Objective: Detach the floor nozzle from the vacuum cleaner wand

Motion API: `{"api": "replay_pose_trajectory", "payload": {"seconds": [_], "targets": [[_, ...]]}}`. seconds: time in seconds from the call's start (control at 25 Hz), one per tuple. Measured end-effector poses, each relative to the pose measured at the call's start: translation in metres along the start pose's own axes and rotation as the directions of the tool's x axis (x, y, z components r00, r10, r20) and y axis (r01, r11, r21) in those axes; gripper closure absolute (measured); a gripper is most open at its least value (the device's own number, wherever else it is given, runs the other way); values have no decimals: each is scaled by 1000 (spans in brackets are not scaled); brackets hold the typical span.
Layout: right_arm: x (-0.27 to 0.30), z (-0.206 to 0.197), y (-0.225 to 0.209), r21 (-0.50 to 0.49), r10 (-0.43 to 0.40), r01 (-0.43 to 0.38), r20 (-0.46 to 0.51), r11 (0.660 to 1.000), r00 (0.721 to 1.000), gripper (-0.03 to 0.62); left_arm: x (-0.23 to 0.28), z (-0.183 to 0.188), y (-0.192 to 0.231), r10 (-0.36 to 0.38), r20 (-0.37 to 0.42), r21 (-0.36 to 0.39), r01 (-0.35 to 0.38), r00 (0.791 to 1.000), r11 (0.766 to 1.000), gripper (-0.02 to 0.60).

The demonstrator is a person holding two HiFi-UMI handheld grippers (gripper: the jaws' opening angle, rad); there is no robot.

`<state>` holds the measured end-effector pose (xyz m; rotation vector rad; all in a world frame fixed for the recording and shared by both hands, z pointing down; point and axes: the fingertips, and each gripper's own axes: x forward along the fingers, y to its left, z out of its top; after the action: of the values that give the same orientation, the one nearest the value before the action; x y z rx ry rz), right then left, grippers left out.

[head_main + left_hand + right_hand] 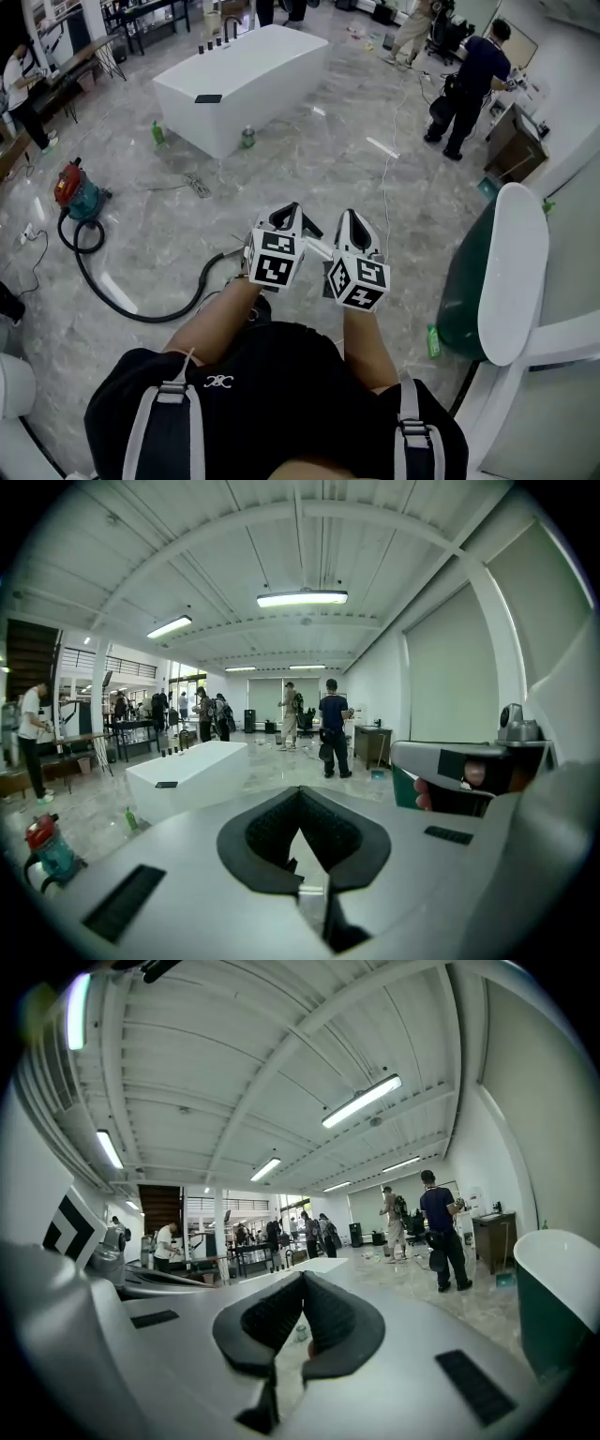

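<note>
- Marble floor (pixel 309 178) of a big open hall; white bathtub (pixel 239 84) well ahead of both tools.
- Left gripper (pixel 300 794): clenched, tips meeting, nothing between them.
- Right gripper (pixel 302 1279): likewise clenched and empty, held just beside the left one.
- Vacuum cleaner (pixel 75 192) sits far off to the left of the left gripper. Its black hose (pixel 141 314) loops across the floor and ends beneath that gripper.
- Wand and floor nozzle: not clearly visible. A small flat piece (pixel 197 185) ahead-left of the left gripper may be the nozzle; too small to tell.
- Judgement: the nozzle is probably light, rigid, smooth plastic. Grip the wand tube near the joint and the nozzle's neck, then pull straight apart.
</note>
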<state>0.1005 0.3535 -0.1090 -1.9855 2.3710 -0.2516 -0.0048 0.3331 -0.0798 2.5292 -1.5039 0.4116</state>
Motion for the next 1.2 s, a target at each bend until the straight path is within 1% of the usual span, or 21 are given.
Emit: {"api": "replay_pose_trajectory", "payload": {"seconds": [0.16, 0.32, 0.56, 0.76, 1.0, 1.08, 1.2], "targets": [[46, -4, -7, 15, -38, 38, -6, 999, 999, 580, 40, 4, 25, -12, -8, 39, 13, 1000, 999, 580], [99, -5, -4, 29, -49, 50, -27, 998, 998, 580, 80, 11, 60, -49, -39, 2, 49, 998, 999, 580], [183, 5, 3, 14, -70, 71, -51, 997, 996, 580, 137, 28, 119, -69, -65, -41, 66, 996, 997, 580], [251, 5, 23, 11, -28, 28, -73, 1000, 997, 580, 186, 36, 173, -78, -86, -74, 72, 993, 995, 580], [309, -17, 19, 42, -67, 74, -148, 996, 987, 580, 232, 29, 216, -114, -131, -129, 97, 985, 987, 580], [321, -21, 13, 50, -77, 86, -161, 995, 984, 580, 247, 25, 229, -99, -150, -135, 79, 984, 988, 580], [336, -29, -1, 73, -98, 112, -174, 991, 980, 580, 266, 11, 242, -75, -199, -120, 52, 977, 991, 580]]}}
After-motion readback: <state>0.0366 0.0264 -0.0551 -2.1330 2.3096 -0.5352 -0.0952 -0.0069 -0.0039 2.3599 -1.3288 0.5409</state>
